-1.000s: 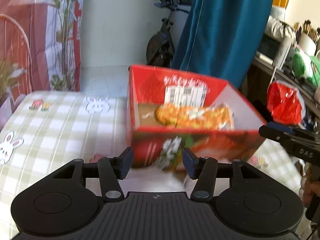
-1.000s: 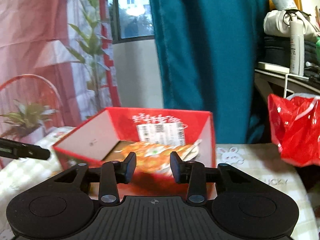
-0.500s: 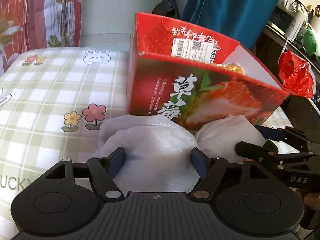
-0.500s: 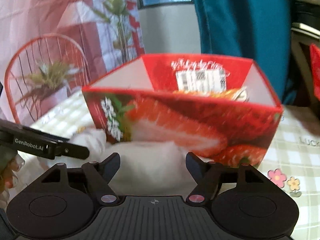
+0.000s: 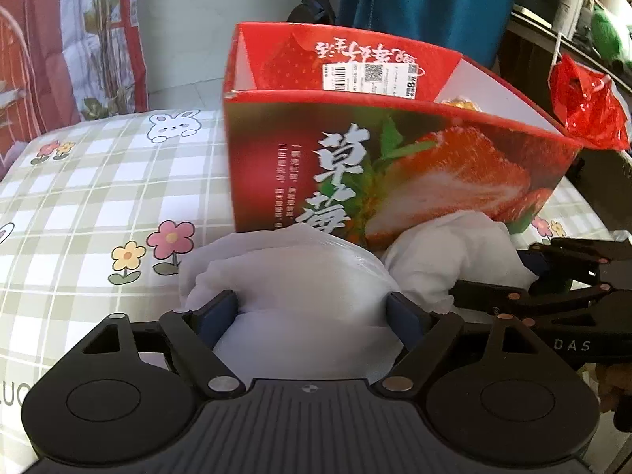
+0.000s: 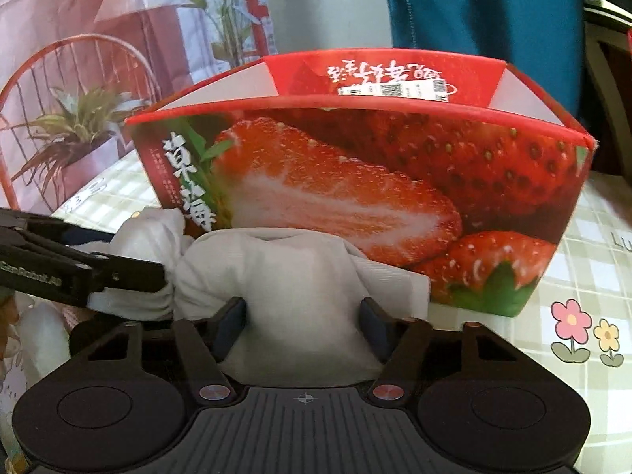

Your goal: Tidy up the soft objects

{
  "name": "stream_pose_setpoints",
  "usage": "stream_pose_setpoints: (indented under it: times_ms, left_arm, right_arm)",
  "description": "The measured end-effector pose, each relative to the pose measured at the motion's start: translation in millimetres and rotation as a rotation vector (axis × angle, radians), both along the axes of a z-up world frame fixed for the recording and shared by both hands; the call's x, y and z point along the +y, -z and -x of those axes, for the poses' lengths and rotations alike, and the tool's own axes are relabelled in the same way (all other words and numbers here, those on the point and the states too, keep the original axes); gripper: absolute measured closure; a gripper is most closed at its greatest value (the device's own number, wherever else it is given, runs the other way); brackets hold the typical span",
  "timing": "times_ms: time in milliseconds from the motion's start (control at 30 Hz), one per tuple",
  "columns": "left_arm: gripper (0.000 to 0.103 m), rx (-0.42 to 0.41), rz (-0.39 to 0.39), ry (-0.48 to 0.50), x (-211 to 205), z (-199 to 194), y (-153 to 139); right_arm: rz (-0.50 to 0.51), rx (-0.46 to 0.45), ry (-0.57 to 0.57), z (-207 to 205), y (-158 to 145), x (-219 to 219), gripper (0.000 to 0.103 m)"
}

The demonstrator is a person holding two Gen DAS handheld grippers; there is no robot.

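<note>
L gripper (image 5: pixel 312 310) has just been opening; jaws wide, pads either side of a white soft bundle (image 5: pixel 300 276), grip unclear. R gripper (image 6: pixel 302 318) has just been closing; jaws mid-width, pads flanking a white cloth (image 6: pixel 292 276), can't tell if they press. Both white items lie on the checked cover (image 5: pixel 98 197), against the front wall of the red strawberry box (image 5: pixel 395 166). Red plastic bag (image 5: pixel 588 114) hangs beyond the box's right end.

Both wrist views closely face strawberry box (image 5: pixel 395 166).
</note>
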State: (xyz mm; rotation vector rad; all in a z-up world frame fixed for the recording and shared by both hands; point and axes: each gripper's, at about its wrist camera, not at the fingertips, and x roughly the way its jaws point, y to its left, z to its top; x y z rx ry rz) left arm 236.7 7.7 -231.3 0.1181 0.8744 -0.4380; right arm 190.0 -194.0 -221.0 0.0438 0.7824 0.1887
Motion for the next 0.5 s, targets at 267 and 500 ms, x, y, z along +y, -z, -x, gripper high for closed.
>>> stream_pose_setpoints:
  times_ms: [267, 500]
  left_arm:
    - [0.060, 0.024, 0.051, -0.008, 1.3, 2.3, 2.9]
    - [0.072, -0.030, 0.054, -0.001, 6.9, 7.7, -26.1]
  right_arm:
    - [0.002, 0.013, -0.046, -0.1, -4.0, 7.7, 0.080]
    - [-0.047, -0.031, -0.093, 6.1, -29.6, 14.9, 0.085]
